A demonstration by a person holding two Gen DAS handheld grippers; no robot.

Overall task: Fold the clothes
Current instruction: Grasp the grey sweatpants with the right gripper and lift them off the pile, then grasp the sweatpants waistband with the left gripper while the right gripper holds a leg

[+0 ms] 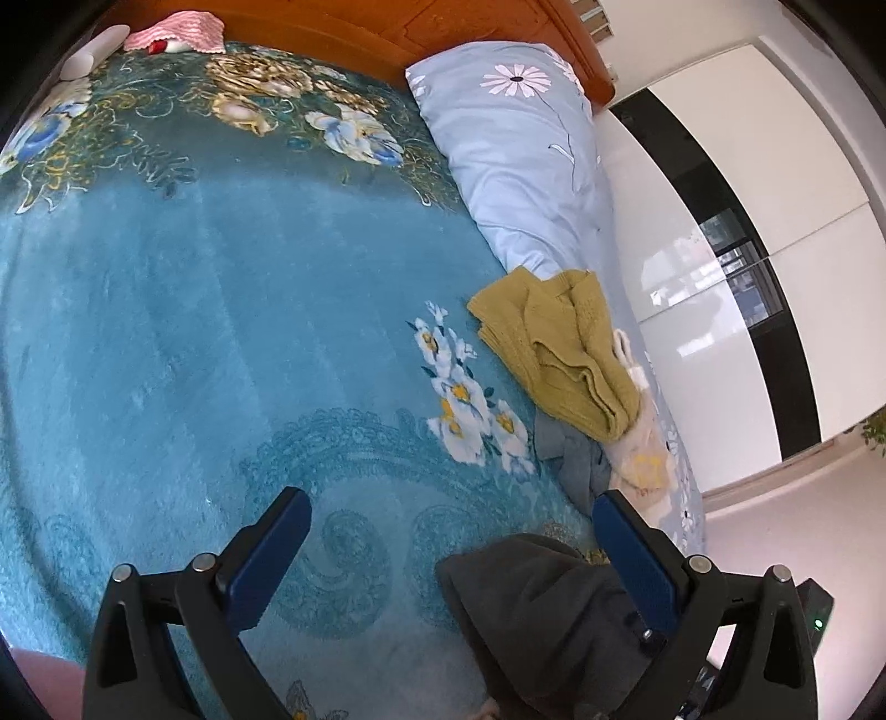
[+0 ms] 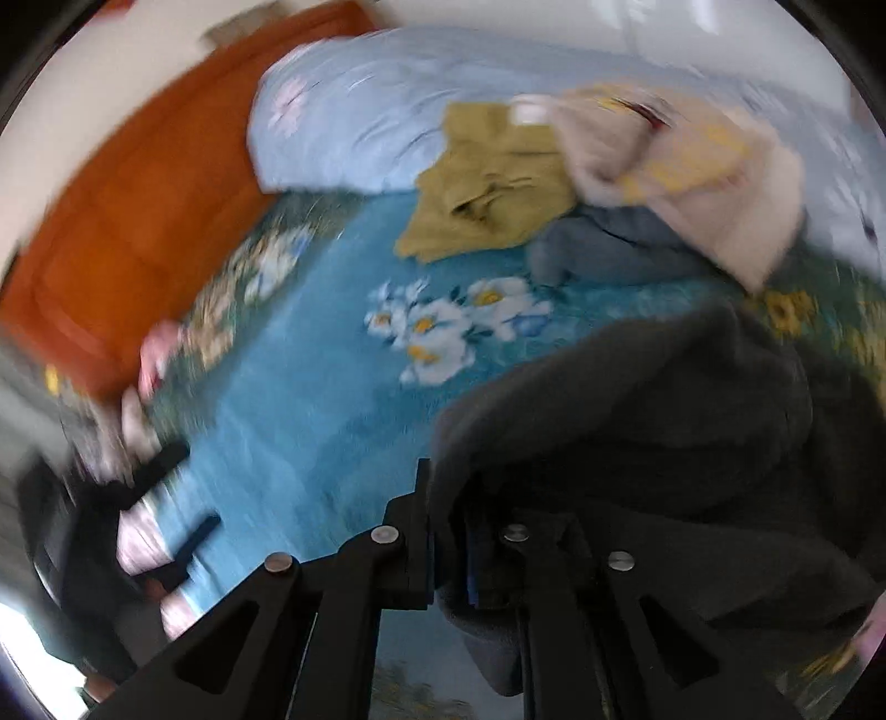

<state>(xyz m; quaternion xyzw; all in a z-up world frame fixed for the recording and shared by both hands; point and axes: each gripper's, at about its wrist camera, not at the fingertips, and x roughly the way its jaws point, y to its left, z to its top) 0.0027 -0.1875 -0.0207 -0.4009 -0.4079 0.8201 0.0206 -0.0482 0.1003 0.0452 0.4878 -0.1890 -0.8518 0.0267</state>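
Note:
A dark grey garment (image 1: 548, 615) lies on the blue floral blanket (image 1: 194, 310) near the front right. My left gripper (image 1: 451, 554) is open above the blanket, its right finger beside the garment's edge. In the blurred right wrist view my right gripper (image 2: 448, 531) is shut on the dark grey garment (image 2: 637, 421), which drapes over its fingers. An olive knit sweater (image 1: 559, 354) lies folded at the blanket's right edge; it also shows in the right wrist view (image 2: 482, 188). A cream garment (image 2: 681, 166) and a grey-blue garment (image 2: 603, 243) lie beside it.
A light blue flowered pillow (image 1: 520, 155) lies along the right side by the orange wooden headboard (image 1: 387, 22). A pink knit item (image 1: 177, 36) sits at the far left. White wardrobe doors (image 1: 747, 221) stand right of the bed. The other gripper and hand (image 2: 144, 515) show left.

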